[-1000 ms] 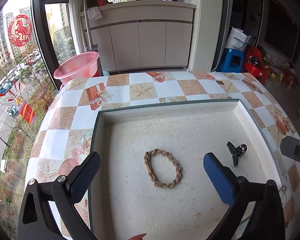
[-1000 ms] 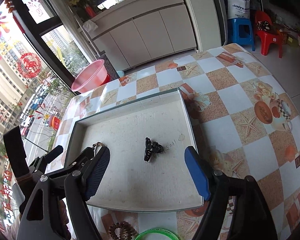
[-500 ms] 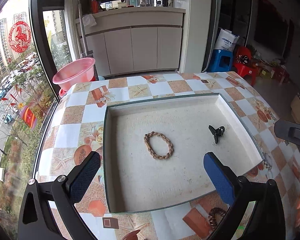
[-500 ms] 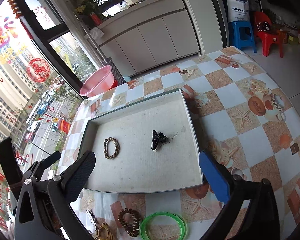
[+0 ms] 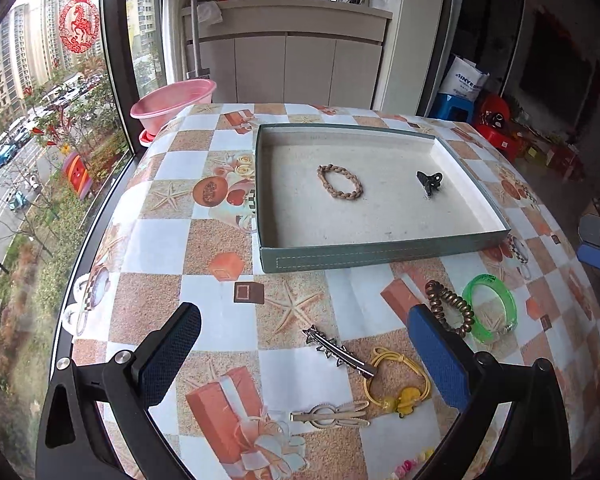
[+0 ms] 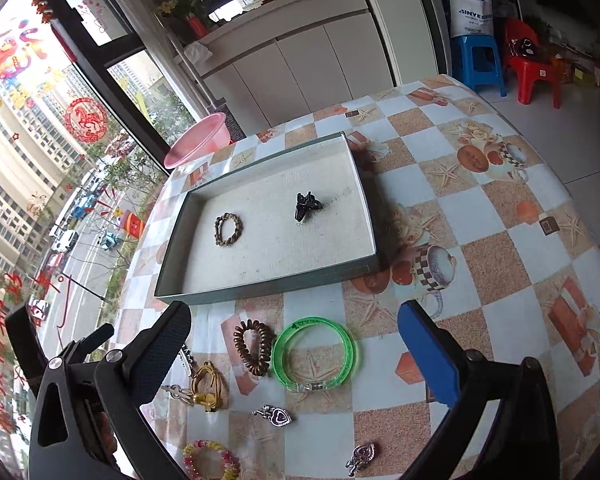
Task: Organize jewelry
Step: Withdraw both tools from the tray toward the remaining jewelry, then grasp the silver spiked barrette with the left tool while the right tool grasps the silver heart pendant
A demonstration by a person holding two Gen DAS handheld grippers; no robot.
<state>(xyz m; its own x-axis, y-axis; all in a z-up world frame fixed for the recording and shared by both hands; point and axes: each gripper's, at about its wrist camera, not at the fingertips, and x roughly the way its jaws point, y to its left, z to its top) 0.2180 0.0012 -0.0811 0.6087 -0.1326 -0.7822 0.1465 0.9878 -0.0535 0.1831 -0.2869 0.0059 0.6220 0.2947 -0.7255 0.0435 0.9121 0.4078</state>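
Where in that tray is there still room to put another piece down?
Only a braided bracelet and a black clip lie in the tray. Its near half, toward the front wall, is bare, as is the left strip beside the bracelet. The tablecloth in front is crowded: coil tie, green bangle, hairpins.

The tray [image 5: 384, 254] has a matt grey-green wall with a stitched seam, and its floor looks like pale, slightly rough cloth. The tablecloth [image 6: 496, 264] is smooth and a little glossy, like printed plastic. The green bangle [image 6: 315, 354] is clear shiny plastic, the star hair clip [image 5: 337, 351] is bright metal, and the braided bracelet [image 5: 339, 182] looks like matt woven cord.
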